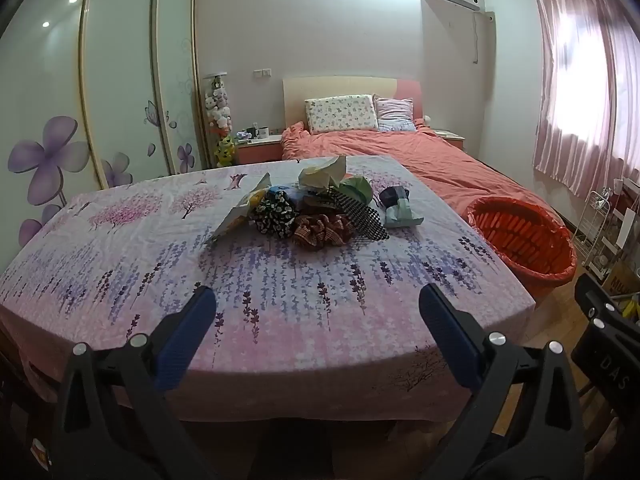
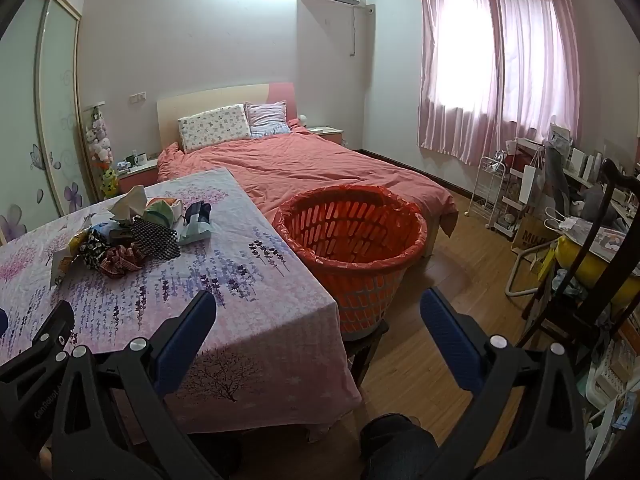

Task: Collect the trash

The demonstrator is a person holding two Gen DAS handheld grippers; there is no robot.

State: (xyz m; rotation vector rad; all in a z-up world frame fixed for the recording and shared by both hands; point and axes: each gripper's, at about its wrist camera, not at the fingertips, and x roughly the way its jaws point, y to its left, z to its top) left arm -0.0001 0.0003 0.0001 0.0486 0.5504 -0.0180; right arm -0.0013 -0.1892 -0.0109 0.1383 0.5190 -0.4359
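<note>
Currently, the task stands at its start, judging by the layout. The mixed pile of trash (image 1: 308,204), made up of crumpled paper, plastic wrappers and patterned fabric scraps, lies untouched near the far middle of the table covered in a lilac floral-print cloth (image 1: 120,264). The round orange slatted plastic basket lined with an orange bag (image 2: 352,228) stands on a low dark stool just beside the table's right edge; as far as its visible interior shows, it holds nothing.

Gripper state:
- The left gripper (image 1: 318,308) hovers above the near table edge with its blue-padded jaws spread wide, holding nothing, aimed at the pile but well apart from it.
- The right gripper (image 2: 318,312) is likewise spread wide and empty, positioned over the table's near right corner, with the basket ahead of it.

Remaining work, as a judgement: every item in the pile must still be picked up and released into the basket. Loose paper and thin wrappers will likely crumple or slip under the pads, so a grasp on bunched material appears safer.
</note>
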